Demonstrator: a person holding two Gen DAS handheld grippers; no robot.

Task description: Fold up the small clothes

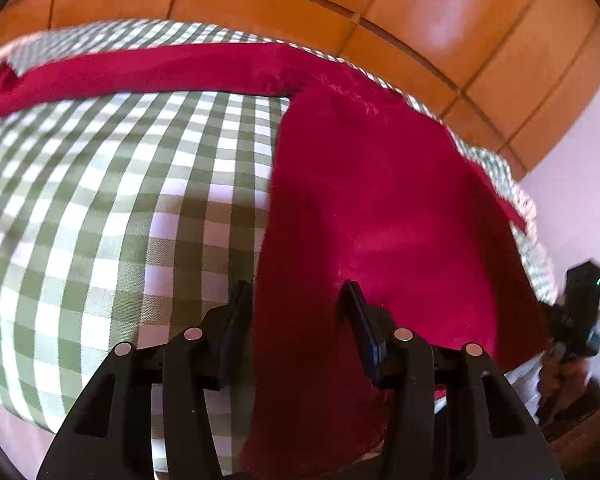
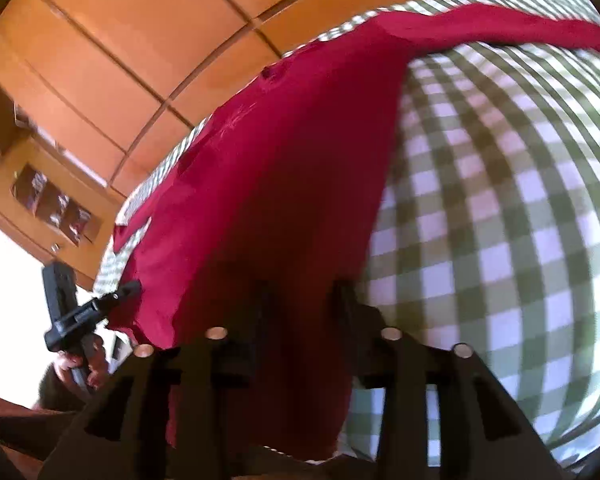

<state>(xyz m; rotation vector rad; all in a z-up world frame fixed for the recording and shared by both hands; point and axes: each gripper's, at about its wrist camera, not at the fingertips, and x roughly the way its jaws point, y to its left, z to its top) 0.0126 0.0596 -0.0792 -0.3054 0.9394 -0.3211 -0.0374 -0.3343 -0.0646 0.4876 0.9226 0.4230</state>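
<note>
The left tongs (image 1: 296, 296) and right tongs (image 2: 300, 296) both stand partly open, gripping nothing, their fingers straddling the red garment (image 1: 380, 208) spread on the green-checked table (image 1: 100, 200).

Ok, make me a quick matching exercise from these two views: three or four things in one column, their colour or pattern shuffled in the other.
Things:
1. garment
2. tablecloth
3. floor tiles
4. left gripper

Colours:
A. orange-brown
B. black
C. dark red
D. green and white checks

Pairs: 1-C, 2-D, 3-A, 4-B
</note>
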